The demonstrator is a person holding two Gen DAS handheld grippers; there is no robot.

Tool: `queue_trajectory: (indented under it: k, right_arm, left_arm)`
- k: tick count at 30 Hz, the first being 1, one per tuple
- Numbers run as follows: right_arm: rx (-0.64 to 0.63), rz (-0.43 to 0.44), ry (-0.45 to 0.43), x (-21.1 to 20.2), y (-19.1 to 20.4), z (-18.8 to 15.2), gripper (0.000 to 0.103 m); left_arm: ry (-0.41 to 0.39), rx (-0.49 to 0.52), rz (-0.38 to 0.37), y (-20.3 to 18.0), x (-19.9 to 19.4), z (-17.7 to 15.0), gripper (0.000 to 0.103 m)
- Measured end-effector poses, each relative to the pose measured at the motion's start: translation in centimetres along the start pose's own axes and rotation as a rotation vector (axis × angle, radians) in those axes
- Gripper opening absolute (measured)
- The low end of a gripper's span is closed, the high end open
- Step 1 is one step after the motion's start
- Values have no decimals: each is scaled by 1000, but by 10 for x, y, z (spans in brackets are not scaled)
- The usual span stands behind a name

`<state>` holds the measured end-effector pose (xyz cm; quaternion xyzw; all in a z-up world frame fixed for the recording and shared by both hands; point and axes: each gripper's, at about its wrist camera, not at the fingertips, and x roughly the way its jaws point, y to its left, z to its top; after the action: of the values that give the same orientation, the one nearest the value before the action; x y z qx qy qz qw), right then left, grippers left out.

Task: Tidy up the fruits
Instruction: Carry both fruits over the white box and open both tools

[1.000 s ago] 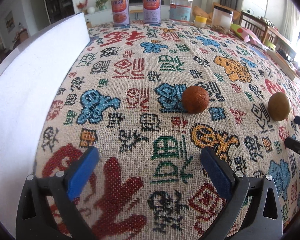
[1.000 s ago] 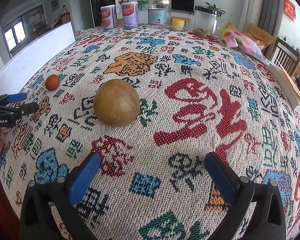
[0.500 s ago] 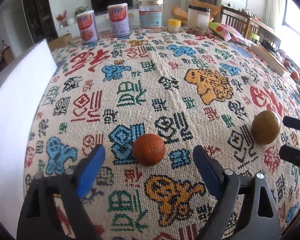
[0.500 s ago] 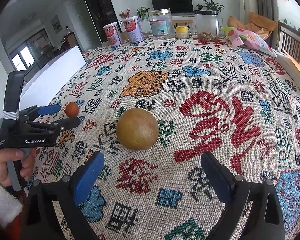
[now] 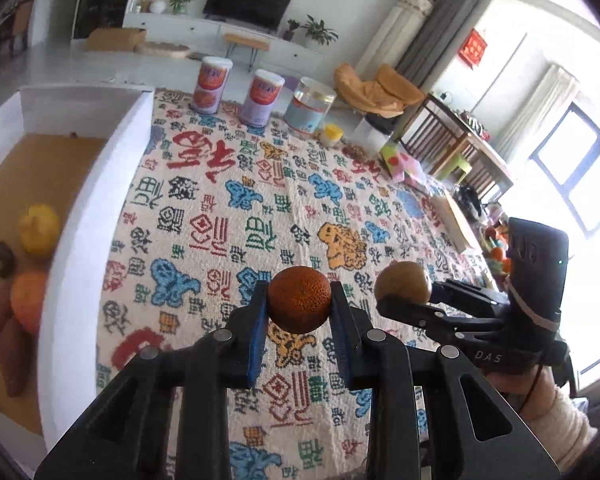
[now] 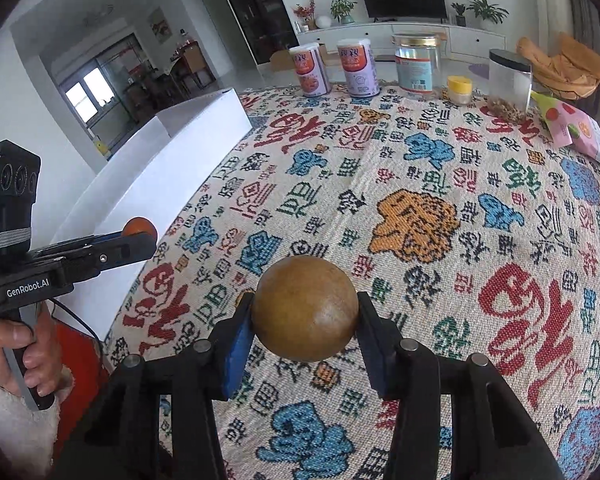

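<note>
My left gripper [image 5: 299, 304] is shut on a small rough orange fruit [image 5: 299, 298] and holds it above the patterned tablecloth. My right gripper [image 6: 305, 320] is shut on a round brown fruit [image 6: 305, 314], also lifted off the cloth. In the left wrist view the right gripper [image 5: 404, 294] with the brown fruit [image 5: 402, 287] is just to the right. In the right wrist view the left gripper [image 6: 140, 236] with the orange fruit [image 6: 138, 226] is at the left. A white box [image 5: 88, 216] at the left holds several fruits.
In the box lie a yellow fruit [image 5: 40, 228], an orange [image 5: 28, 300], a dark fruit [image 5: 3, 258] and sweet potatoes [image 5: 10, 356]. Two cans [image 5: 212, 84], a glass jar [image 5: 310, 106], a small yellow-lidded jar [image 5: 331, 133] and a snack bag [image 6: 572, 128] stand at the table's far edge.
Both grippers closed on their fruits and lifted them off the cloth. The left view rose and now looks into the white box.
</note>
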<state>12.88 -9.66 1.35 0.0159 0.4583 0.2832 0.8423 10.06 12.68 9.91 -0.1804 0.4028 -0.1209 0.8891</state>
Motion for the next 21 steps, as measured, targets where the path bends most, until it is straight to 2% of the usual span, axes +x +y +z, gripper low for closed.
queue_trajectory:
  k: [2, 5, 7, 10, 13, 15, 17, 20, 21]
  right_arm:
    - [-39, 108, -12, -5, 43, 30, 48]
    - [-130, 250, 4, 3, 120, 70, 49]
    - [-183, 331, 44, 19, 173, 85, 49]
    - [-289, 405, 166, 58, 247, 87, 49]
    - [-429, 385, 297, 106, 310, 66, 49]
    - [-508, 301, 393, 142, 335, 49, 49]
    - [-572, 211, 458, 168, 349, 33, 49]
    - [-619, 145, 519, 194, 357, 17, 49]
    - [-630, 136, 533, 198, 361, 14, 49]
  left_arm:
    - [-56, -21, 22, 16, -52, 19, 29]
    - [-98, -61, 119, 58, -105, 41, 29]
    - [-92, -92, 243, 96, -118, 48, 30]
    - [-15, -174, 403, 168, -101, 45, 30]
    - [88, -253, 503, 229, -66, 25, 30]
    - [134, -300, 530, 255, -48, 13, 30]
    - [164, -324, 536, 271, -35, 2, 30]
    - [182, -335, 554, 279, -27, -7, 34]
    - [181, -330, 562, 279, -27, -7, 42]
